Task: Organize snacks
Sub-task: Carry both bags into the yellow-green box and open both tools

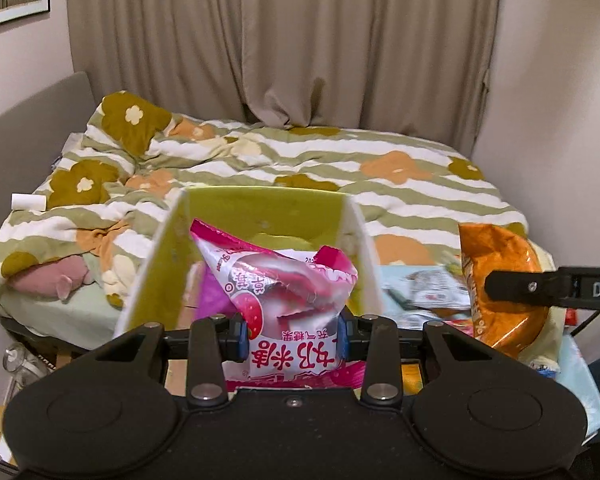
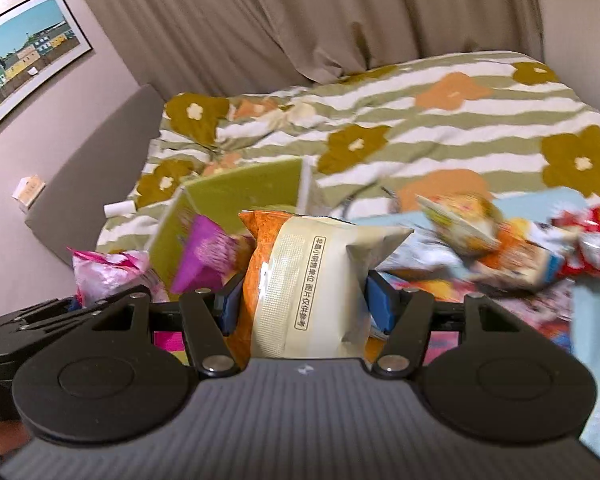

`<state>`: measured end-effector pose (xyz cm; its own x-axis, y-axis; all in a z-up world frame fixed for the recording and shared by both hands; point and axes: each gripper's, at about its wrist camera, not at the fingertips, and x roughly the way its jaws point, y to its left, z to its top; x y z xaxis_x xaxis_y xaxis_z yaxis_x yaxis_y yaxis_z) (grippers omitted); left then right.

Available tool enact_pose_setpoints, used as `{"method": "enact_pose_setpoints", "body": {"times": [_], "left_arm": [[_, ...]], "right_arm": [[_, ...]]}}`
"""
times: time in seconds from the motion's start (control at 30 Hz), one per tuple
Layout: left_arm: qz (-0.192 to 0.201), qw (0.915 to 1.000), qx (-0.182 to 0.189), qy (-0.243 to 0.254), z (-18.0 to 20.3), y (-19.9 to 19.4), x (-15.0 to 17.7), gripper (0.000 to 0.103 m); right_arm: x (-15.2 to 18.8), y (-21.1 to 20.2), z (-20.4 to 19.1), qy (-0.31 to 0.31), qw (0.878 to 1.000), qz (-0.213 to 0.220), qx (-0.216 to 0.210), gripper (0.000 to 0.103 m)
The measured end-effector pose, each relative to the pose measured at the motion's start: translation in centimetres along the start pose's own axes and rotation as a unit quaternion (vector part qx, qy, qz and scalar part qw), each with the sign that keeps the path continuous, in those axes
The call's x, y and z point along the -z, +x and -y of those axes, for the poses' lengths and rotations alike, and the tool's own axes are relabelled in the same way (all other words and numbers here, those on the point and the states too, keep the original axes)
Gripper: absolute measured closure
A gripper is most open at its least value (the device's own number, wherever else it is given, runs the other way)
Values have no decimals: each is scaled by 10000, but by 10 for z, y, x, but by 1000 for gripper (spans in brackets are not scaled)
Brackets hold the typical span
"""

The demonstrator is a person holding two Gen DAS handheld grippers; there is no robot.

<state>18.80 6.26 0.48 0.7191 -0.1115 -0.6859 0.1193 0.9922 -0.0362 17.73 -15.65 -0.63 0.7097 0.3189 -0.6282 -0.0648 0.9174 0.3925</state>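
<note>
Left gripper (image 1: pixel 292 338) jaws clamp a crinkled pink strawberry packet (image 1: pixel 284 292); right gripper (image 2: pixel 306 300) jaws pinch an orange-and-cream bag (image 2: pixel 300 280), green box (image 2: pixel 240 196) just beyond

Two wrist views (bed (image 1: pixel 260 168) shared)

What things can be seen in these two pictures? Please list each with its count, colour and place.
pink snack bag: one, pink and white, between the left gripper's pads.
orange snack bag: one, orange and cream, between the right gripper's pads.
box: one, green inside with white edges, open, in front of the bed.
purple packet: one, purple, in the box.
loose snack packets: several, red, orange, yellow, on a light blue cloth right of the box.
duvet: one, green and white stripes with flowers, on the bed.
curtain: beige, behind the bed.
framed picture: one, on the left wall.
left gripper: black, shut on the pink bag.
right gripper: black, shut on the orange bag.
</note>
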Motion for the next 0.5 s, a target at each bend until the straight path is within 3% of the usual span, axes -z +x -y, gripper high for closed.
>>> {"method": "enact_pose_setpoints", "body": {"times": [0.2,0.4,0.43,0.5], "left_arm": [[-526,9985,165,-49,-58,43,-6,61],[-1125,9922,476,269,-77,87,9,60],[-1218,9904,571,305,-78,92,12,58],[-1307,9881,731,340,-81,100,18,38]], "right_arm": [[-8,54,-51,-171,9997,-160,81,26],[1,100,-77,-228,9981,-444,370,26],[4,105,-79,-223,9977,-488,422,26],[8,114,-81,-208,9968,-575,518,26]]}}
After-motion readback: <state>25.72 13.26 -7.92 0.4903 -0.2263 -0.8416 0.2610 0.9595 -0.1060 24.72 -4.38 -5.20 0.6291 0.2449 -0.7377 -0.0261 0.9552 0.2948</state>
